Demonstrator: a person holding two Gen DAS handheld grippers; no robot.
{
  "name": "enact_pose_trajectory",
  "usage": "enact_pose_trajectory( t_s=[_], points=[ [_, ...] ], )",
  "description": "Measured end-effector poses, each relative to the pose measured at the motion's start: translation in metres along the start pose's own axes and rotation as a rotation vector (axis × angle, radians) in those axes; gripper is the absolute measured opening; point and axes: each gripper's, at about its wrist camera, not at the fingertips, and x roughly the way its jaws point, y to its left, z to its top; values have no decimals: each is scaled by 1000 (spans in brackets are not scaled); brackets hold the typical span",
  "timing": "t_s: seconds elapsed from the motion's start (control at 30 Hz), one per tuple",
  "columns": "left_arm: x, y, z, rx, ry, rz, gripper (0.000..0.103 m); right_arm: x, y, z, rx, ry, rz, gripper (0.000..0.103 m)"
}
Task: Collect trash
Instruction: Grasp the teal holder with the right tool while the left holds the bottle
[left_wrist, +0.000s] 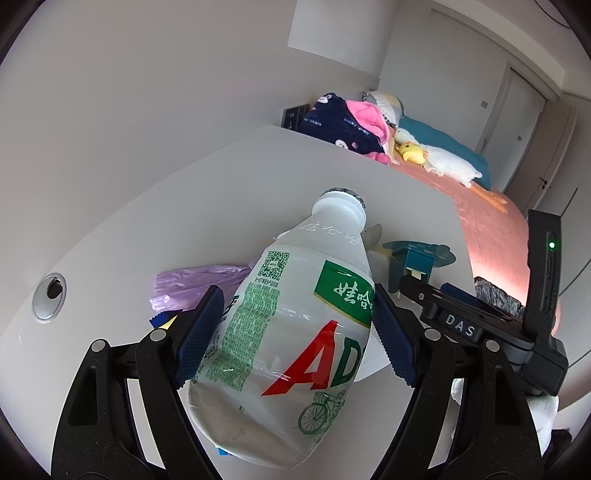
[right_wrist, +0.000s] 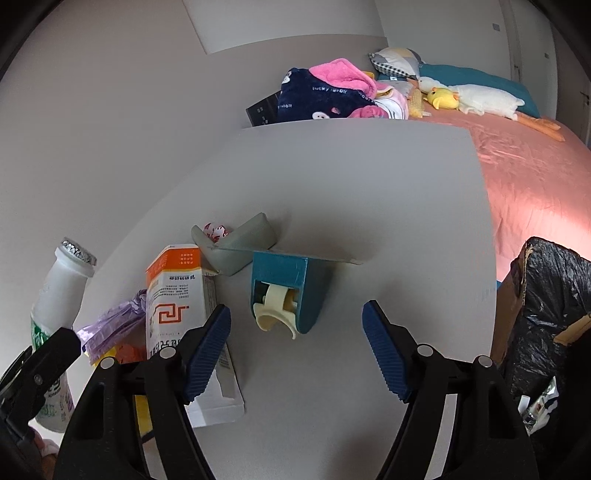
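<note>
Jaws: left gripper (left_wrist: 299, 328) clamps bottle (left_wrist: 291, 332) | right gripper (right_wrist: 297, 350) spread, empty | bin (right_wrist: 546, 317) black-lined

Right claw (right_wrist: 297, 345) gapes empty above the teal box (right_wrist: 295, 284).

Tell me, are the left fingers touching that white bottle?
Touching: the left wrist view shows both blue fingers pressed against the sides of the white bottle, lifting it.
</note>
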Motion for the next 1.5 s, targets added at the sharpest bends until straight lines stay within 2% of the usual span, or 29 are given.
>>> enact_pose_trajectory(
  t_s=[0.37,0.43,1.03,1.5],
  points=[
    [5,2,1,0,19,0,77,26,2,8,21,8,-83,60],
    [7,1,1,2,22,-2,77,26,2,8,15,3,-79,43],
    [2,-6,1,16,3,-41,77,-13,-14,-1,-3,-34,-35,42],
    [-9,-49,-7,71,-2,-58,77,-63,-38,-17,-21,-70,-26,43]
  ],
)
